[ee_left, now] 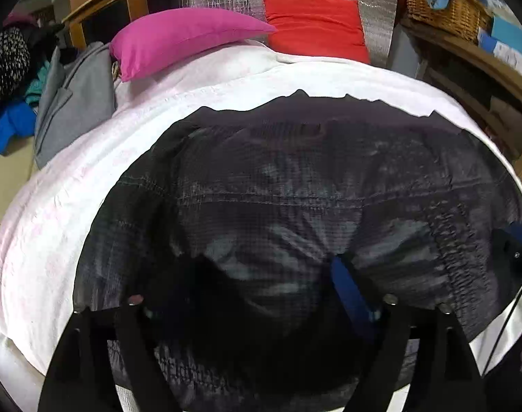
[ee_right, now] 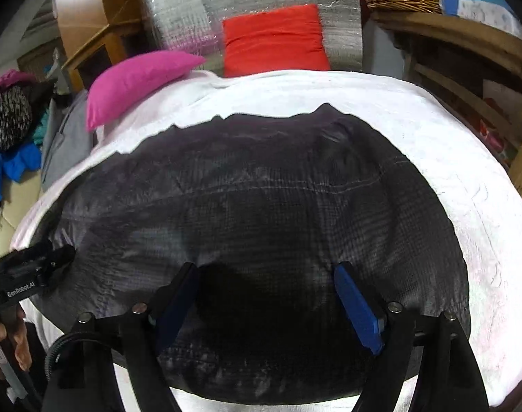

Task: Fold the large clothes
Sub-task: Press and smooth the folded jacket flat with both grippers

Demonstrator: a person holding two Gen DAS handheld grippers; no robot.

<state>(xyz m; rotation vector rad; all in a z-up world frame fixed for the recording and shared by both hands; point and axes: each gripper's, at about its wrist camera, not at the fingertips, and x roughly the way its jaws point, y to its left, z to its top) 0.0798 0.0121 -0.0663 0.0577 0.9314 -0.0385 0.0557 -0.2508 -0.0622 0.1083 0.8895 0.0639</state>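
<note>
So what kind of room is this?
Probably a bedroom. A bed with a white cover holds a pink pillow and a red pillow, and a black jacket lies spread on it for folding.

One dark garment (ee_left: pixel 295 178) lies spread on one white bed cover (ee_left: pixel 55 226). Two cushions sit at the far end: one pink cushion (ee_left: pixel 178 37) and one red cushion (ee_left: pixel 316 24). One wicker basket (ee_left: pixel 443 10) stands on the wooden shelf (ee_left: pixel 467 51) to the right. One grey garment (ee_left: pixel 75 103) lies beside the bed at the left, next to one heap of mixed clothes (ee_left: pixel 10 86). Two grippers are in view, the left gripper (ee_left: pixel 261 274) and the right gripper (ee_right: pixel 266 274), each with two fingers.
</note>
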